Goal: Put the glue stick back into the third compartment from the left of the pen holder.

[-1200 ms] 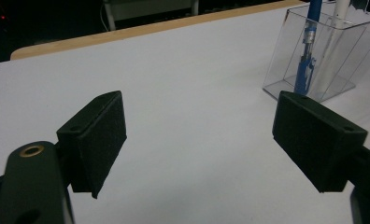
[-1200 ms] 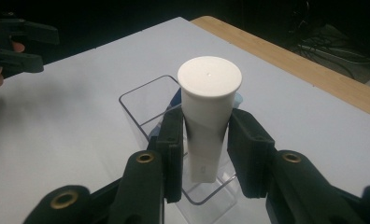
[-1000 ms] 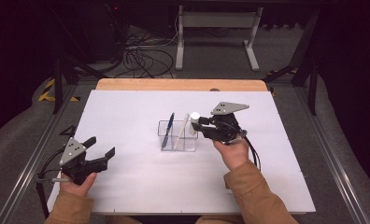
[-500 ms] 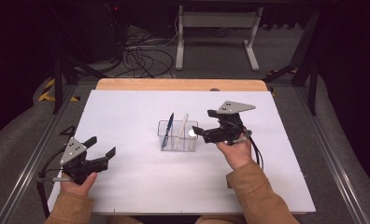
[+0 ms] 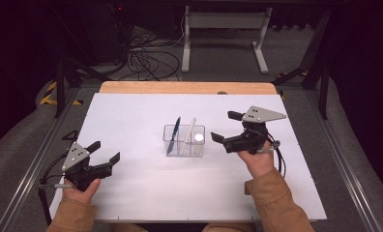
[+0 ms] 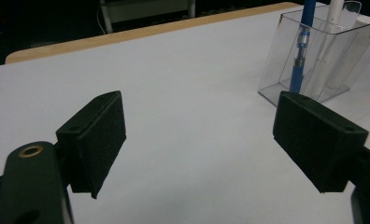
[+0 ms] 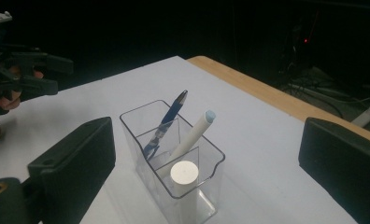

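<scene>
A clear plastic rectangular holder (image 5: 184, 140) stands mid-way on the white tabletop (image 5: 131, 116). To its right hovers the right claw (image 5: 223, 126), which has just spread wide and grips nothing; the left claw (image 5: 105, 151), spread and empty, sits well to its left. Inside lean a blue pen (image 5: 173, 135) and a white marker (image 5: 188, 132); a white capped tube (image 5: 198, 138) stands upright.

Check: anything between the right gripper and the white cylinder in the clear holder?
Nothing visible. The right gripper is open beside the clear holder, apart from it; the white cylinder stands upright in the near compartment, top exposed, with bare table between.
</scene>
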`<state>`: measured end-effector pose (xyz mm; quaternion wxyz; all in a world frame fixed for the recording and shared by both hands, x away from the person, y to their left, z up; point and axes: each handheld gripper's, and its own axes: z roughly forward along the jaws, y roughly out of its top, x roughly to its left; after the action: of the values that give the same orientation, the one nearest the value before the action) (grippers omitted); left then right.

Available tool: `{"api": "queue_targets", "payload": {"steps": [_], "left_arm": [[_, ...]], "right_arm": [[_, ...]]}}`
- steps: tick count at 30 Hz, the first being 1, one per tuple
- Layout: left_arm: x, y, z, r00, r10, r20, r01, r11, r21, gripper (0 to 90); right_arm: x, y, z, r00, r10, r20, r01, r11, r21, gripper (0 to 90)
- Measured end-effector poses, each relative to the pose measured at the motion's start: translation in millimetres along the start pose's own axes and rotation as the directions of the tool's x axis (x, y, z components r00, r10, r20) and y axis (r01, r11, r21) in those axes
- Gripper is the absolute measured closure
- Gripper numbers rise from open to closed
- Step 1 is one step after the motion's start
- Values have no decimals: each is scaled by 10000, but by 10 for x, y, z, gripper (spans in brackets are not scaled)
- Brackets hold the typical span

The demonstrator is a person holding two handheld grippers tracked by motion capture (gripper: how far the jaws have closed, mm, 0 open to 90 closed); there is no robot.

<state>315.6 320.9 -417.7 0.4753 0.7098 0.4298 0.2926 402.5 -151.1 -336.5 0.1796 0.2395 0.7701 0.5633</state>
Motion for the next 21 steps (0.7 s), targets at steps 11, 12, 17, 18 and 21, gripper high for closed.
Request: {"api": "queue_targets", "payload": {"steps": [11,12,17,18,21], "left_arm": [[-53,22,4,9997,226,102,-226,9997,27,174],[-57,24,4,9996,255,113,-255,9997,26,174],[-73,27,6,9995,250,168,-250,9997,18,171],[-74,27,5,9995,261,168,-262,9997,21,171],[-77,27,-1,9995,241,198,-241,9997,21,170]], "right_arm": [[-41,-207,-357,9996,-23,296,29,9997,-226,29],[-46,-226,-382,9993,-39,363,46,9998,-181,28],[-99,-320,-480,9994,163,316,-161,9998,-67,11],[-107,-342,-495,9994,193,278,-192,9998,-71,10],[-123,-419,-520,9994,259,242,-259,9997,-10,8]]}}
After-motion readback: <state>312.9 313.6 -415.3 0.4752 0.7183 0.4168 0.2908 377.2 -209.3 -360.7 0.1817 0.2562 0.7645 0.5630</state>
